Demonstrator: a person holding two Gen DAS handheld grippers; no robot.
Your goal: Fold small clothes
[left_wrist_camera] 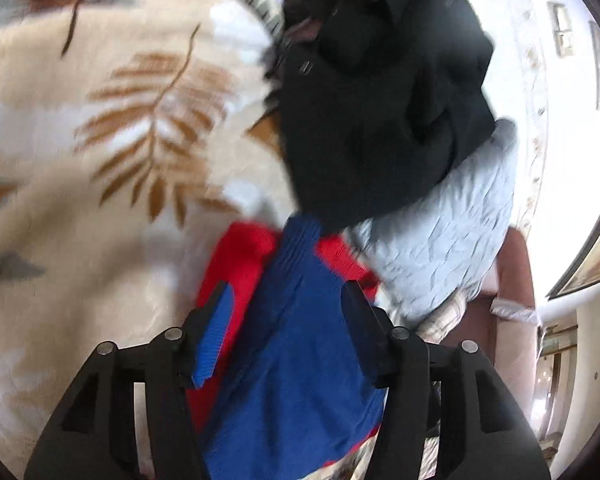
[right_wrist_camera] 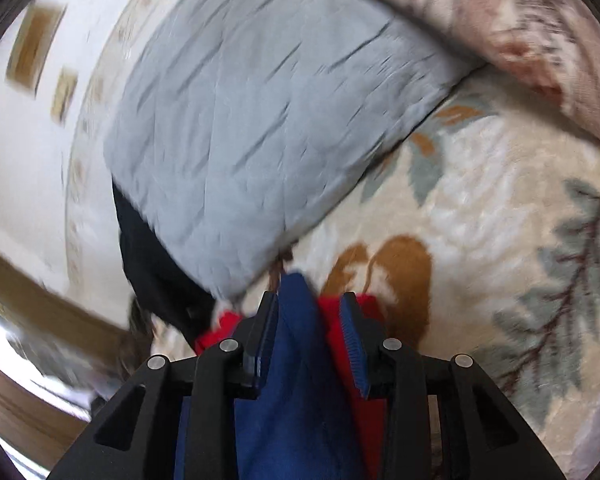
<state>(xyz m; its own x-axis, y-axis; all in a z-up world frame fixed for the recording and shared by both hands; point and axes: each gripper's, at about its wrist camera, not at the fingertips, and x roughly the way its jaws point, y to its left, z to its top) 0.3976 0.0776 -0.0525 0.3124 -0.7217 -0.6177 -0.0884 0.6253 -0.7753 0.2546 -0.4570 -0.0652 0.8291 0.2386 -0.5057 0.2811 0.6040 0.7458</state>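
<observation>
- The leaf-print blanket (left_wrist_camera: 100,128) is your work surface and the landmark here; everything else lies on it or at its edge.
- A pale grey quilted pillow (right_wrist_camera: 236,128) sits at the blanket's far side, with a black garment (left_wrist_camera: 380,92) heaped against it. Both crowd the space just beyond your piece, so judge your next fold to land short of them.
- The red and blue garment (left_wrist_camera: 292,340) lies on the blanket just in front of that heap, its blue panel running up between both tools.
- Your left gripper (left_wrist_camera: 288,308) stands spread, fabric lying loose between the jaws, pads not pressing it.
- Your right gripper (right_wrist_camera: 308,320) is also parted, narrower, with blue and red cloth between the jaws but apparently not pinched.
- This looks like a release after laying a fold; next, you likely draw both tools back clear of the cloth without dragging it, then pick fresh corners.
</observation>
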